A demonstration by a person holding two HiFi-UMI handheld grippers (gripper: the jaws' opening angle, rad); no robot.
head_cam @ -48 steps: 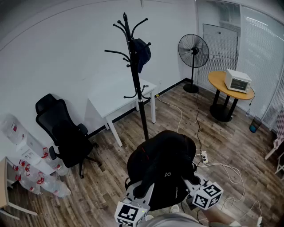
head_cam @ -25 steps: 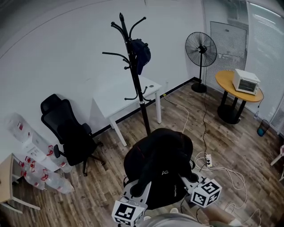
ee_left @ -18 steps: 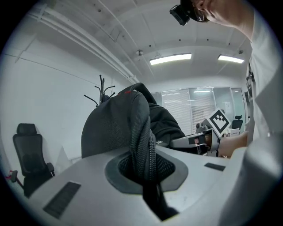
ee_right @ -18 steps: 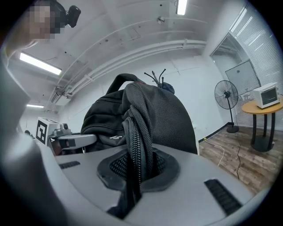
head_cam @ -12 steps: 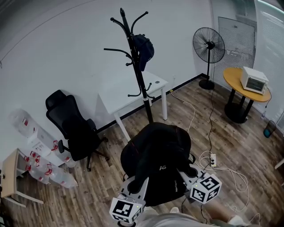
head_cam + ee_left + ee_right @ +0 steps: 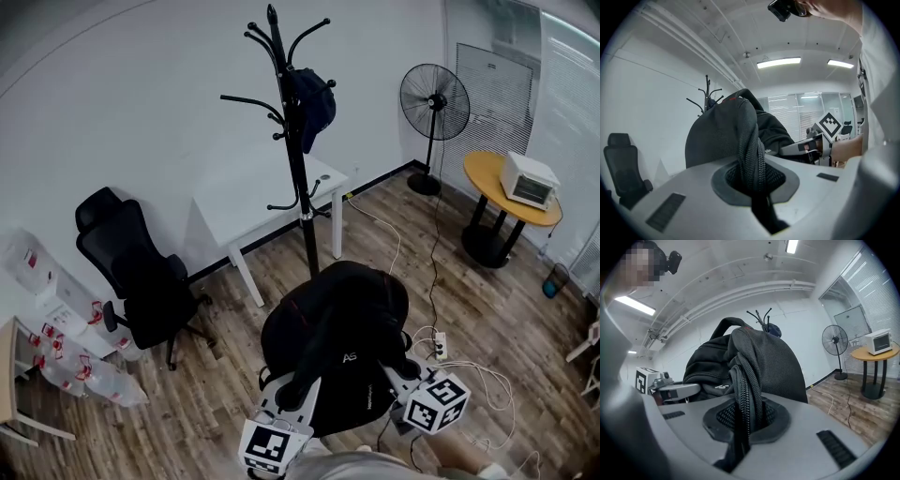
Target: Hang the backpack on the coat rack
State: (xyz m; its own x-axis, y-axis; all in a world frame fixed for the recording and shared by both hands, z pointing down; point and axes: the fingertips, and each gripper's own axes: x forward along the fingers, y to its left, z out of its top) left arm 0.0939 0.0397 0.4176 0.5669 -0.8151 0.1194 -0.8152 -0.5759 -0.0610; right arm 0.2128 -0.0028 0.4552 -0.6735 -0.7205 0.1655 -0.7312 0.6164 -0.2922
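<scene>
A black backpack (image 6: 333, 342) hangs in the air between my two grippers, in front of the coat rack (image 6: 298, 159). My left gripper (image 6: 295, 394) is shut on one mesh shoulder strap (image 6: 751, 154), and my right gripper (image 6: 398, 367) is shut on the other strap (image 6: 745, 394). The backpack's body (image 6: 722, 136) fills the middle of the left gripper view, and in the right gripper view the backpack (image 6: 754, 362) bulges above the jaws. The black coat rack (image 6: 763, 319) stands beyond it with a dark cap (image 6: 314, 103) on one upper hook. Its other hooks are bare.
A white table (image 6: 267, 202) stands against the wall behind the rack's pole. A black office chair (image 6: 141, 277) is at the left, a standing fan (image 6: 433, 108) and a round table (image 6: 511, 192) with a small oven at the right. Cables and a power strip (image 6: 436, 349) lie on the wooden floor.
The coat rack, white table and chair have shifted in the head view and the rack now stands a little closer. Both grippers keep their hold on the straps, and the backpack stays between them.
</scene>
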